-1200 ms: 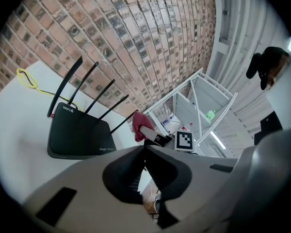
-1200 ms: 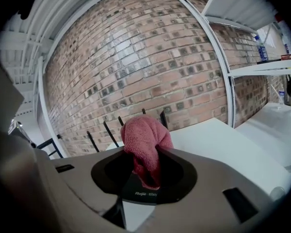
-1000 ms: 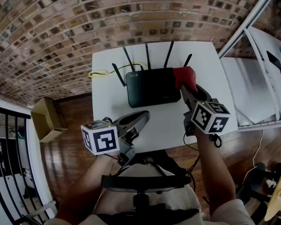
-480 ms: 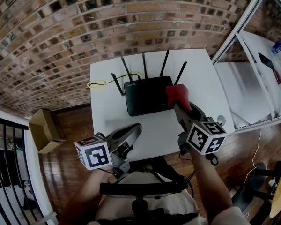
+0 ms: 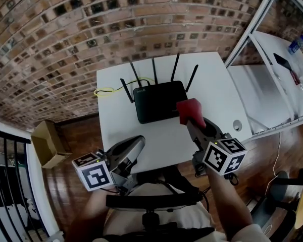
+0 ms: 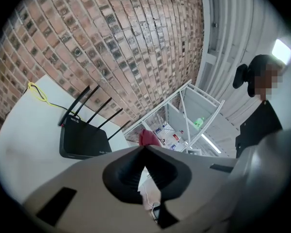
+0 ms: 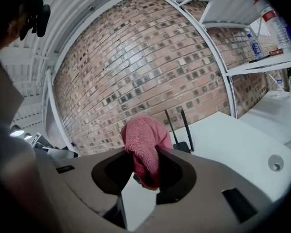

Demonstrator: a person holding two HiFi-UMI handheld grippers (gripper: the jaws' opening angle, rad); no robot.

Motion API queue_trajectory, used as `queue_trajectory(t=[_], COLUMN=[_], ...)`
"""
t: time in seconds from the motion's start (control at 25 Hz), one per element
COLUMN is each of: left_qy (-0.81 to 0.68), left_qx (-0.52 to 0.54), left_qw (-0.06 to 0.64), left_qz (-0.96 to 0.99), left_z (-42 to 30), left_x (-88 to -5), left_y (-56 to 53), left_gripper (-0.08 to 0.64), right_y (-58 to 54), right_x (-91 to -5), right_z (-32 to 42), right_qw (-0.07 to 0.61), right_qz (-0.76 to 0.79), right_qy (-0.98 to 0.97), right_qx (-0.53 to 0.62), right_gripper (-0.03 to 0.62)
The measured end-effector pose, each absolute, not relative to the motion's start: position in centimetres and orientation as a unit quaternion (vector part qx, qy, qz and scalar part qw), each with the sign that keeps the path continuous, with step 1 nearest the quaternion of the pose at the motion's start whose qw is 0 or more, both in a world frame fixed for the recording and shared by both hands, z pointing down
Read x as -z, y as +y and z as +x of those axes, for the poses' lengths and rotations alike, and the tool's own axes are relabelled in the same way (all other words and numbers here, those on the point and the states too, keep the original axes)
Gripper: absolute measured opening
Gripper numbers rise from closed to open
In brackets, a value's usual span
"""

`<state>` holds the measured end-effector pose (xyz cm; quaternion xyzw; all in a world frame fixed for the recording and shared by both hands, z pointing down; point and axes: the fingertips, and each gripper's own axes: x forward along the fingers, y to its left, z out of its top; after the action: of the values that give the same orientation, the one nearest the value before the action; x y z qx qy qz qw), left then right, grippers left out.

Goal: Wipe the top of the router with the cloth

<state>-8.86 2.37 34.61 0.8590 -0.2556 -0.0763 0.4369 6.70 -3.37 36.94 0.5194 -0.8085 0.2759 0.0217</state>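
The black router (image 5: 159,101), with several upright antennas, sits at the middle back of the white table (image 5: 116,122). My right gripper (image 5: 190,121) is shut on a bunched red cloth (image 5: 191,110), which hangs over the router's near right corner. In the right gripper view the cloth (image 7: 144,147) fills the gap between the jaws of my right gripper (image 7: 144,166), and two antennas (image 7: 177,125) show behind it. My left gripper (image 5: 137,144) hovers at the table's near edge, shut and empty. In the left gripper view, my left gripper (image 6: 144,148) points toward the router (image 6: 82,140).
A yellow cable (image 5: 105,91) loops behind the router on the left. A round cable hole (image 5: 237,125) sits in the table's right side. A white metal shelf (image 5: 272,84) with a bottle (image 5: 293,45) stands at the right. A cardboard box (image 5: 45,137) lies on the wooden floor.
Both grippers have drawn back toward me. The red cloth has slid from the router's right edge to its near right corner. The left gripper has pulled away from the table's edge.
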Motion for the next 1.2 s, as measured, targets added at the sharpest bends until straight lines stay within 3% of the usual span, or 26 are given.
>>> queue_trajectory(t=[0.52,1.2], left_qy=[-0.263,-0.224], left_qx=[0.083,0.076], left_qw=[0.436,0.437], left_qz=[0.857,0.868], left_z=[-11.9,-9.5], left_x=[-35.1,-34.6], left_y=[5.2,10.2], left_gripper=[0.009,0.009], right_y=[1.3,8.2], right_x=[-38.1,-37.9], right_z=[8.5,10.1], right_qw=[0.0,-0.036], right_qz=[0.553,0.566], right_qy=[-0.775,-0.756], right_qx=[-0.306,-0.327], right_gripper=[0.132,0.127])
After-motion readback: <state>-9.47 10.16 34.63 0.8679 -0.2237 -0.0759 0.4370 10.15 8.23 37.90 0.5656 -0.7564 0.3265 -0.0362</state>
